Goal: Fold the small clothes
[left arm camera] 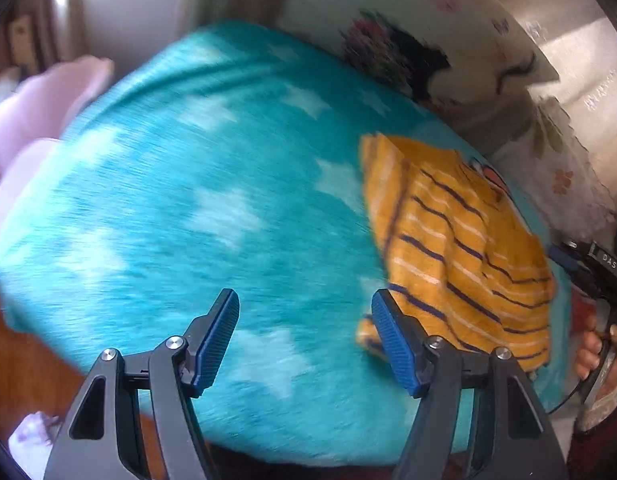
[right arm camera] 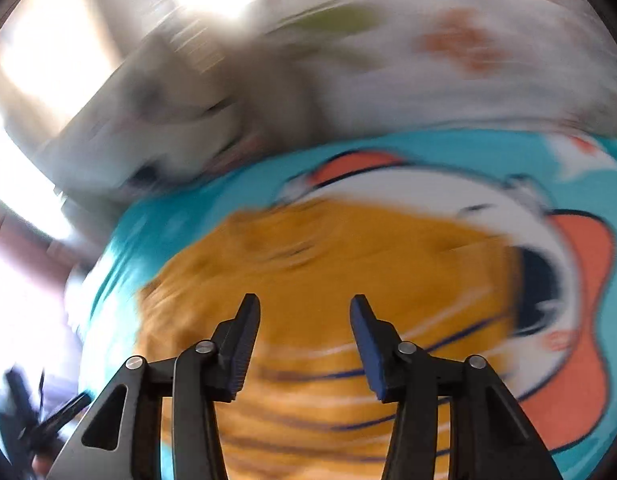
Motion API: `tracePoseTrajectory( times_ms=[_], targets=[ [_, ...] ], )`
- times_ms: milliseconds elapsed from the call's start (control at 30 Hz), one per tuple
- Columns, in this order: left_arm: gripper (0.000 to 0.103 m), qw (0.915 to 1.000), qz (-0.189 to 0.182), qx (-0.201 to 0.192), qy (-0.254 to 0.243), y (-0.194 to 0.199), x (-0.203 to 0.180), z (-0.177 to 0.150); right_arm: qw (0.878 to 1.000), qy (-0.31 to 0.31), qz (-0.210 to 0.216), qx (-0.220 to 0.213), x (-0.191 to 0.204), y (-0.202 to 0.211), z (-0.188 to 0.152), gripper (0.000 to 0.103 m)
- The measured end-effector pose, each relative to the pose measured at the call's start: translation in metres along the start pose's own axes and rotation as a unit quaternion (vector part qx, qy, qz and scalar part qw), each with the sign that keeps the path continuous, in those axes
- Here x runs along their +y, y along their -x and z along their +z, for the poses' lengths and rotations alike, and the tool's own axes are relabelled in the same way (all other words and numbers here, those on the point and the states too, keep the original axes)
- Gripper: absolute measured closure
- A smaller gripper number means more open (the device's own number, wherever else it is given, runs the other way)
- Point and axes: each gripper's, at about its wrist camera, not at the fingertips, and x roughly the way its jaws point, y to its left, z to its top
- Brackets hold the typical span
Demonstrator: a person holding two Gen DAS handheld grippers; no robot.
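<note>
A small orange garment with dark blue and white stripes lies folded on a turquoise blanket at the right of the left wrist view. My left gripper hangs open over bare blanket just left of the garment, nothing between its blue pads. In the blurred right wrist view the same orange garment fills the middle, lying on the blanket's clownfish print. My right gripper stands open above the garment with an empty gap between its fingers. A hand holds the other gripper's handle at the far right.
A white floral cloth and pillow lie beyond the blanket at the back. Pale pink bedding bunches at the left. Brown wooden floor shows below the blanket's near edge, with a white scrap on it.
</note>
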Motion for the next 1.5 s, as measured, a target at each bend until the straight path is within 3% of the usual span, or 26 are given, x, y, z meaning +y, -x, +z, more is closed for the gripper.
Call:
tracePoseTrajectory(
  times_ms=[100, 233, 267, 333, 367, 467, 633, 800, 933, 1000, 1067, 1100, 1133, 1167, 1233, 1300, 1500],
  targets=[
    [0.035, 0.9983, -0.048, 0.032, -0.009, -0.025, -0.012, -0.002, 0.996, 0.056, 0.025, 0.058, 0.066, -0.041, -0.012, 0.05],
    [0.035, 0.9889, -0.126, 0.078, -0.013, -0.051, -0.027, -0.01, 0.992, 0.075, 0.018, 0.098, 0.113, -0.085, -0.017, 0.05],
    [0.041, 0.9853, -0.142, 0.093, -0.02, -0.058, -0.032, -0.014, 0.991, 0.074, 0.019, 0.108, 0.12, -0.093, -0.016, 0.049],
    [0.044, 0.9851, -0.141, 0.09, -0.042, -0.057, -0.039, -0.018, 0.988, 0.084, 0.003, 0.128, 0.136, -0.11, -0.017, 0.047],
    [0.051, 0.984, -0.143, 0.092, -0.052, -0.056, -0.041, -0.019, 0.987, 0.093, -0.01, 0.133, 0.141, -0.118, -0.017, 0.045],
    [0.055, 0.9801, -0.163, 0.111, -0.025, -0.05, -0.025, -0.022, 0.98, 0.128, -0.065, 0.137, 0.16, -0.136, -0.022, 0.035],
    [0.054, 0.9861, -0.141, 0.075, 0.045, -0.016, 0.031, -0.02, 0.968, 0.153, -0.15, 0.133, 0.177, -0.16, -0.031, 0.032],
    [0.05, 0.9858, -0.112, 0.045, 0.117, 0.011, 0.09, -0.023, 0.95, 0.183, -0.226, 0.113, 0.195, -0.179, -0.047, 0.017],
    [0.05, 0.9863, -0.093, 0.042, 0.13, 0.011, 0.108, -0.024, 0.948, 0.181, -0.247, 0.088, 0.198, -0.176, -0.054, 0.016],
    [0.05, 0.9863, -0.092, 0.045, 0.129, 0.01, 0.111, -0.021, 0.95, 0.185, -0.236, 0.087, 0.196, -0.173, -0.054, 0.02],
    [0.05, 0.9873, -0.093, 0.046, 0.121, 0.011, 0.108, -0.017, 0.947, 0.194, -0.244, 0.074, 0.198, -0.172, -0.054, 0.05],
    [0.05, 0.9884, -0.09, 0.046, 0.113, 0.009, 0.101, -0.014, 0.952, 0.187, -0.231, 0.069, 0.191, -0.165, -0.051, 0.056],
    [0.05, 0.9896, -0.086, 0.046, 0.106, 0.006, 0.093, -0.011, 0.958, 0.175, -0.216, 0.067, 0.184, -0.157, -0.049, 0.069],
    [0.05, 0.9903, -0.083, 0.046, 0.102, 0.004, 0.087, -0.008, 0.966, 0.157, -0.192, 0.068, 0.174, -0.149, -0.044, 0.076],
    [0.05, 0.9911, -0.08, 0.044, 0.097, 0.006, 0.074, -0.009, 0.983, 0.111, -0.125, 0.07, 0.149, -0.132, -0.032, 0.081],
    [0.05, 0.9924, -0.073, 0.039, 0.091, 0.009, 0.06, -0.01, 0.991, 0.08, -0.081, 0.063, 0.128, -0.118, -0.024, 0.082],
    [0.05, 0.9963, -0.048, 0.021, 0.068, 0.025, 0.004, -0.02, 1.0, 0.004, -0.002, 0.018, 0.052, -0.054, -0.015, 0.083]
  ],
)
